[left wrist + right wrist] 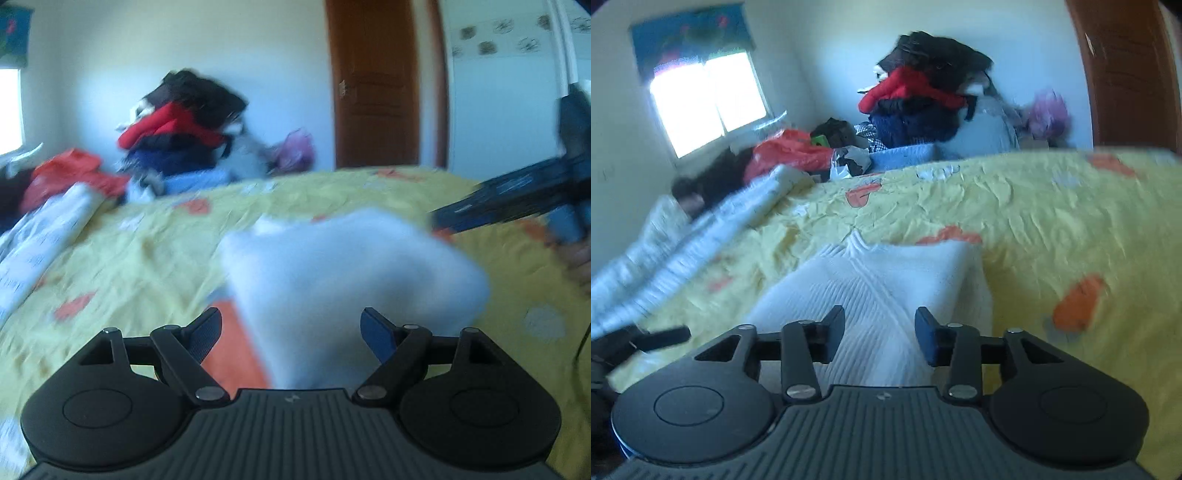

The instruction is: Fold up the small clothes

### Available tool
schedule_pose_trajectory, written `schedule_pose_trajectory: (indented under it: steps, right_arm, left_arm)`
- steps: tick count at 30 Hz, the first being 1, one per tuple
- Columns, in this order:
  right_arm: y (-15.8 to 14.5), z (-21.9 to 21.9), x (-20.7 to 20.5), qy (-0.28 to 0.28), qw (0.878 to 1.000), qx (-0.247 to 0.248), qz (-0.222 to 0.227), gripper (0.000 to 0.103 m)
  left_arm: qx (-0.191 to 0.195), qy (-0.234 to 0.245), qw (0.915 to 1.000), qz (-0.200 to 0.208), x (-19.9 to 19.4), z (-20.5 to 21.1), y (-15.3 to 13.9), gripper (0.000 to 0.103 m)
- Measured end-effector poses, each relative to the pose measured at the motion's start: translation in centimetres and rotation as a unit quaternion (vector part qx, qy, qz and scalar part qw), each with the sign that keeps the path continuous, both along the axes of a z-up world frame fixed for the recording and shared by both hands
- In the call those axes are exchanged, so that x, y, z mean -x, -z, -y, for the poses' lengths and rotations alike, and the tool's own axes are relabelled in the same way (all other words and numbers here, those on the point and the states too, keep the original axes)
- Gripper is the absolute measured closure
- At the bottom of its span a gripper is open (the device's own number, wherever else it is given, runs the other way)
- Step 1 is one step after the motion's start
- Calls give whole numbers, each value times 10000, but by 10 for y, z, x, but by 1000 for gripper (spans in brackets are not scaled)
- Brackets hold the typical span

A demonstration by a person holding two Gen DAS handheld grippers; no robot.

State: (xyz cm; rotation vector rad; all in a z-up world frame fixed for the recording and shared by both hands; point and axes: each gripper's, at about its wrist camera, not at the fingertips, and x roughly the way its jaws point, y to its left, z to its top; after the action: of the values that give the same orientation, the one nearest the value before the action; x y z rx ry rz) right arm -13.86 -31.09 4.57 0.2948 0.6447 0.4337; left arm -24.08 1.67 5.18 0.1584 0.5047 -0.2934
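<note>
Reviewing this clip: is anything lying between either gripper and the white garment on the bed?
Nothing visible does. The white ribbed garment lies on the yellow bedspread right ahead of the right gripper and the left gripper, both with open jaws. The clothes pile sits far back by the wall.

Home bedroom — bed (1015, 206) under yellow sheet, heaped clothes (923, 96), window (709, 99), wooden door (373, 85)

A white ribbed knit garment (882, 284) lies on a crinkled pale-yellow bedspread (1034, 206) patterned with orange and white shapes, beyond it a red, black and navy clothes heap (923, 99).
</note>
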Motion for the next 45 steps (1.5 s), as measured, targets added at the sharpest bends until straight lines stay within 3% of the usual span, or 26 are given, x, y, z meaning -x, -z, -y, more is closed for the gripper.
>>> schedule_pose_trajectory:
  steps: [4,9,11,12,13,15,18,20,22,23,24,25,27,29,32,37,38,39,40,42,44,45]
  right_arm:
    - [6,16,12,-36,9988,-164,-470,53]
    - [14,-3,20,-372,9972,124,-634,52]
    - [20,-15,20,-566,9960,265,-635,56]
    - [24,-20,18,-653,9949,426,-640,71]
    - [26,-24,15,-704,9933,624,-664,79]
    - [15,-20,15,-708,9941,586,-573,88]
    - [-9,-4,27,-505,9953,818,-152,91]
    - [22,2,16,-360,9904,1189,-601,96]
    - [38,9,17,-290,9940,906,-544,95]
    - [34,14,17,-218,9962,628,-570,95]
    - [31,18,18,-168,9973,424,-568,85]
    - [27,23,18,-115,9981,262,-547,82]
    - [16,33,15,141,9988,80,-452,53]
    - [6,44,5,286,9985,-329,-328,41]
    - [-1,47,-25,225,9954,-861,-343,40]
    - [11,9,-83,38,9967,-334,-739,40]
    - [16,-1,-92,-47,9965,-198,-815,46]
    - [21,-11,-98,-203,9959,-78,-880,74]
    - [24,-20,-104,-276,9953,200,-912,87]
    - [10,-26,-102,-383,9963,481,-604,88]
    - [-1,-13,-104,-291,9987,199,-357,90]
    - [8,-8,-111,-173,9983,190,-529,91]
  left_arm:
    - [-159,99,9996,-198,14,-5,18,21]
    - [-363,-130,9992,-110,1,9,33,21]
    - [-407,-231,9989,-53,-8,13,38,44]
    - [-403,-161,9990,-106,-14,16,41,62]
    - [-386,-127,9991,-133,-15,19,41,70]
    - [-532,-128,9985,33,-10,25,36,74]
    - [-625,-62,9980,20,-3,26,36,79]
    - [-630,-162,9977,-201,-10,26,47,80]
    - [-631,-251,9974,-249,-11,28,51,80]
    - [-614,-263,9974,-261,-10,29,49,80]
    - [-557,-253,9978,-269,-9,27,45,80]
    - [-514,-229,9980,-271,-8,25,43,79]
    - [-503,-184,9981,-302,-7,23,39,78]
    - [-581,-162,9978,-293,-6,24,39,78]
    - [-725,-245,9968,-247,-6,31,41,77]
    - [-669,-352,9967,-281,-11,32,41,75]
    - [-673,-349,9967,-281,-12,32,41,75]
    - [-687,-344,9966,-282,-13,33,40,75]
    - [-696,-337,9966,-267,-13,33,40,74]
    - [-673,-316,9969,-252,-14,34,37,73]
    - [-634,-324,9970,-290,-18,34,38,74]
    - [-583,-331,9971,-353,-21,35,41,74]
